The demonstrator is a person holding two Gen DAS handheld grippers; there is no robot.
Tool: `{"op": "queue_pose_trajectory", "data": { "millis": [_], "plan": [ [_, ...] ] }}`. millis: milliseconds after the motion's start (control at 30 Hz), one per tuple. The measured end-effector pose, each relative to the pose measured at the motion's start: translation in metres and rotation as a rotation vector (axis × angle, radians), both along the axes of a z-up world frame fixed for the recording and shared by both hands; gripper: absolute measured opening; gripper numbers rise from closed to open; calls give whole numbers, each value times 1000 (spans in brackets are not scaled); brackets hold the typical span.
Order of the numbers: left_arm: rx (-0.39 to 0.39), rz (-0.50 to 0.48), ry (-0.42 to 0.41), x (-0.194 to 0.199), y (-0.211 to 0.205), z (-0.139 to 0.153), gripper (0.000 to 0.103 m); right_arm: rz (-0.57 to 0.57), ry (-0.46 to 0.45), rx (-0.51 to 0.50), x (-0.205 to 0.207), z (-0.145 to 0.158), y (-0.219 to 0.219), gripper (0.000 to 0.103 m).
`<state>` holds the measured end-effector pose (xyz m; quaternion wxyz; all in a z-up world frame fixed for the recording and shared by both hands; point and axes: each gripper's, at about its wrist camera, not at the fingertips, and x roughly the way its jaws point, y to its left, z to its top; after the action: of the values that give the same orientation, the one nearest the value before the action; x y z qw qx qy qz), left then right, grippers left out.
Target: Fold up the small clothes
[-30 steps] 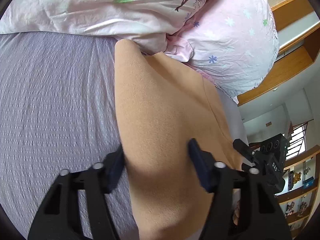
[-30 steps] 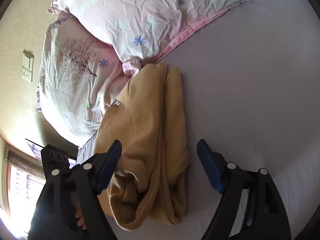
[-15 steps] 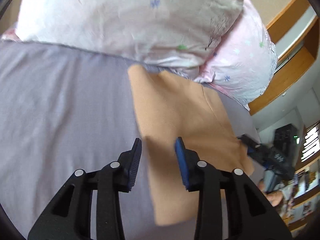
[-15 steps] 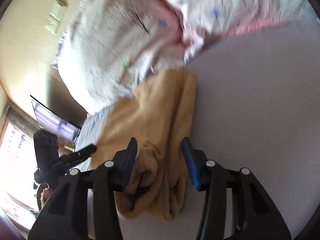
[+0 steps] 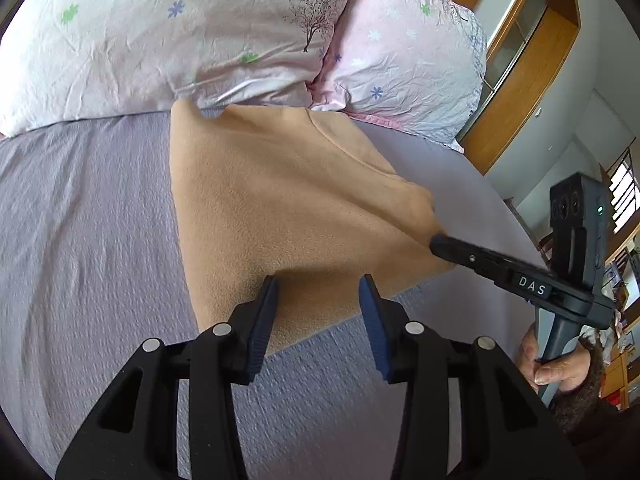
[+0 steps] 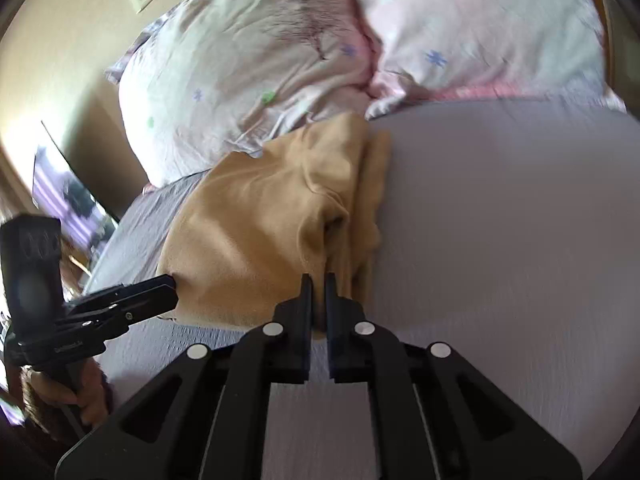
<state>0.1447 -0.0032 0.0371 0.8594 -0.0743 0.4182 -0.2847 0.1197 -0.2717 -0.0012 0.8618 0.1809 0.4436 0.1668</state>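
A tan fleece garment (image 5: 280, 208), already folded into a long strip, lies on a bed covered by a lilac textured sheet (image 5: 80, 240), its long axis running from the near side toward the far pillows. Its far end touches the seam where two pale pink floral pillows (image 5: 192, 36) meet, and its near edge lies slantwise across the sheet. In the left wrist view the garment's left edge is straight and flat, with a broad stretch of bare sheet to its left and more bare sheet near the camera. In the right wrist view the right side is bunched in soft ridges (image 6: 360, 208), and open sheet spreads wide to the right of it. The left tongs (image 5: 319, 300) stand moderately parted over the near edge of the garment, gripping nothing. The right tongs (image 6: 318, 288) are drawn nearly together at the near right corner, with a fold of the tan fabric between the jaws. A wooden frame (image 5: 520, 92) borders the bed on the far right.
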Motion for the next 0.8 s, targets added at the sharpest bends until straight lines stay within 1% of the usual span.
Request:
{"op": "queue_pose_trajectory", "data": {
  "millis": [67, 133, 167, 200, 233, 267, 300, 333, 367, 400, 500, 567, 633, 700, 800],
  "plan": [
    [-7, 2, 2, -1, 2, -2, 43, -1, 25, 34, 2, -12, -3, 5],
    [-15, 12, -9, -10, 6, 0, 43, 8, 11, 45, -4, -12, -2, 13],
    [-17, 24, -20, -18, 10, 2, 43, 7, -2, 45, -8, -8, -2, 27],
    [-20, 36, -28, -26, 15, 2, 47, 9, -18, 43, -13, -3, -3, 58],
    [-19, 57, -35, -34, 20, 3, 51, 8, -47, 30, -22, 4, -5, 73],
    [-13, 84, -36, -43, 25, 3, 63, 5, -69, 14, -27, 8, -5, 89],
    [-4, 107, -33, -49, 29, 2, 77, 10, -93, -27, -36, 14, -3, 99],
    [14, 138, -30, -56, 31, 1, 88, 21, -95, -61, -41, 17, 1, 101],
    [37, 168, -24, -60, 32, -2, 91, 30, -90, -94, -45, 18, 5, 101],
    [64, 192, -12, -63, 32, -5, 94, 28, -67, -148, -49, 17, 11, 101],
    [149, 239, 24, -60, 26, -15, 94, 5, -12, -300, -46, 8, 29, 101],
    [237, 280, 47, -53, 22, -23, 94, 9, 13, -373, -41, -2, 39, 101],
    [328, 303, 42, -48, 15, -27, 94, 18, 31, -394, -36, -10, 44, 101],
    [360, 310, 39, -46, 13, -30, 95, 21, 37, -408, -35, -16, 49, 101],
    [384, 316, 40, -46, 11, -32, 96, 28, 42, -424, -33, -21, 55, 101]
  ]
}}
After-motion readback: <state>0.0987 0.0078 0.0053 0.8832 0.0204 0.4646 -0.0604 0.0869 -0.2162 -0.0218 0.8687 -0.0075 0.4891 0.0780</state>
